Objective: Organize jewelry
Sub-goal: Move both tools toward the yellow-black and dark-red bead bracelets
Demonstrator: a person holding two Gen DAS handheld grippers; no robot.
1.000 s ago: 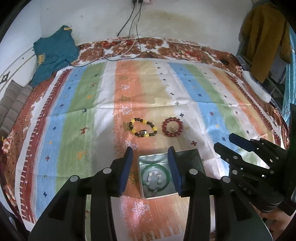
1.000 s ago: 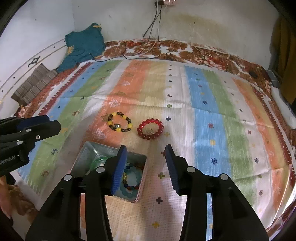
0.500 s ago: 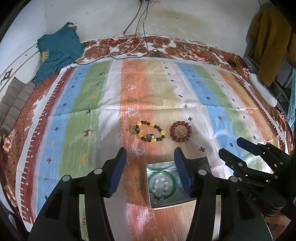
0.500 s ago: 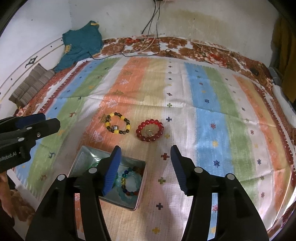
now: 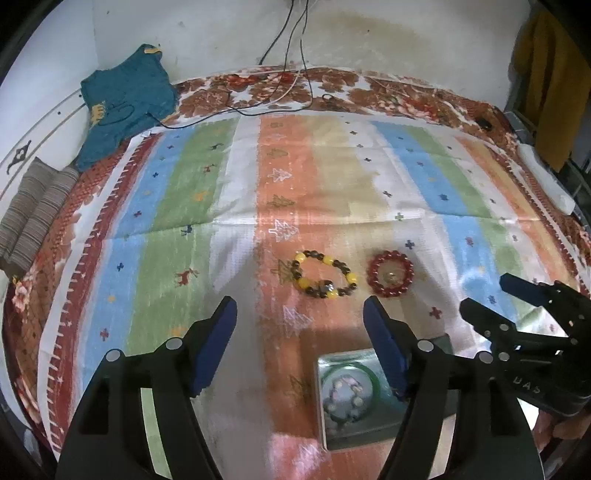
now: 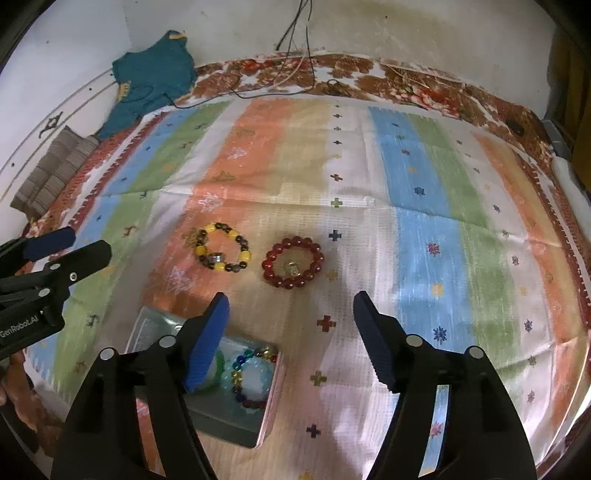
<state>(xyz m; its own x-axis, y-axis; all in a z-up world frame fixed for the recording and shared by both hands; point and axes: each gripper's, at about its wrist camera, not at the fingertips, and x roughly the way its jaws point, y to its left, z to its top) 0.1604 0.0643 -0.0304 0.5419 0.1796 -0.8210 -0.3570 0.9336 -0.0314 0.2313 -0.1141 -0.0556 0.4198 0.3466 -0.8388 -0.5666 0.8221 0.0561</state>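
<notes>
A striped cloth (image 5: 177, 206) covered the bed, against a stained white wall (image 6: 406, 33). Both the left tongs (image 5: 300, 325) and right tongs (image 6: 291, 314) had just been opening, empty. Two bracelets, yellow-and-brown (image 6: 223, 252) and red (image 6: 293, 262), lay mid-cloth; near them a tin (image 6: 236, 424) held perhaps three more.

The striped woven cloth (image 6: 424, 229) over the bed is seen as matt and coarsely ribbed. The red round-bead bracelet (image 6: 293, 262) appears glossy and translucent; the yellow-and-brown bead bracelet (image 6: 222, 252) is smooth and polished. The rectangular grey tin box (image 6: 258, 424) looks like dull metal. Black matt plastic forms the right claw (image 6: 291, 319), with ridged blue pads (image 6: 207, 339).
</notes>
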